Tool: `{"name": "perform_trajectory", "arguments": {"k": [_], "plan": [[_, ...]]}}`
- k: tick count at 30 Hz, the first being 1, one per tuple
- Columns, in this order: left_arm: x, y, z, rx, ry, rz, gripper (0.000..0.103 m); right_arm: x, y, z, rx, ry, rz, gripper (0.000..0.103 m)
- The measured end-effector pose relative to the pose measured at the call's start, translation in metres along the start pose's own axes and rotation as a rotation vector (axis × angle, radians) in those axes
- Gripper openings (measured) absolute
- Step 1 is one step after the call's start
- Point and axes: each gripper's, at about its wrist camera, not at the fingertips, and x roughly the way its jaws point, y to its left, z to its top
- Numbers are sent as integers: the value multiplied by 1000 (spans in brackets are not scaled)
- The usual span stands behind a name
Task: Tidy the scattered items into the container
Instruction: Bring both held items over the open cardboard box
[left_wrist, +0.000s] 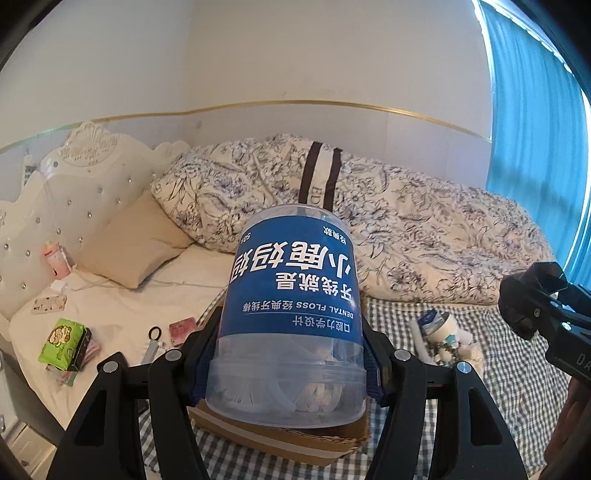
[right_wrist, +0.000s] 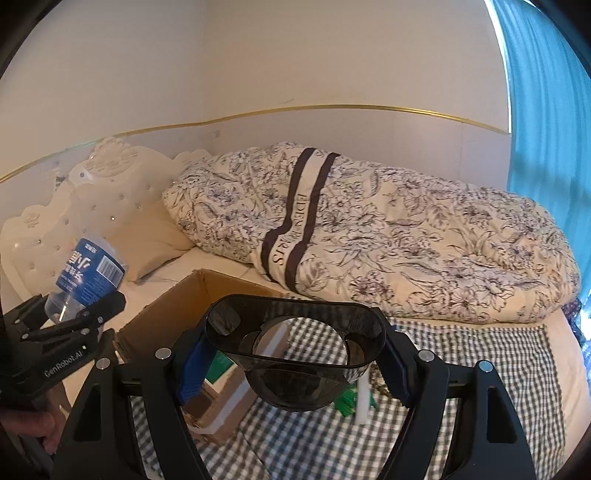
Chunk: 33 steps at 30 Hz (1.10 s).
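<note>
Both views ride just behind their tools and look forward and somewhat downward across the bed (left_wrist: 122, 295) toward the far wall. The left wrist view sits so near its load that a dental floss jar (left_wrist: 291, 314) fills the centre; the right tool (left_wrist: 535, 306) shows at its right edge. The right wrist view is equally close, with a dark smoky plastic holder (right_wrist: 295, 332) filling its foreground and the left tool (right_wrist: 70, 314) at its left edge. Both share the floral duvet (right_wrist: 388, 240), headboard (left_wrist: 66, 192), cardboard box (right_wrist: 177, 314), checked cloth (right_wrist: 480, 350) and blue curtain (left_wrist: 535, 129).
</note>
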Motion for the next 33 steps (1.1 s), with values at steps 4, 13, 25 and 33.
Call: {"name": "perform_trajectory", "arguments": {"k": [4, 13, 25, 33], "plan": [[18, 10, -2, 6, 45, 7, 65, 17, 12, 3, -14, 10, 21, 76], [59, 33, -11, -14, 152, 2, 65, 57, 33, 2, -35, 51, 65, 76], [113, 46, -25, -25, 299, 2, 65, 105, 57, -7, -69, 117, 118, 76], [142, 56, -40, -41, 392, -3, 65, 142, 69, -15, -97, 176, 163, 76]]}}
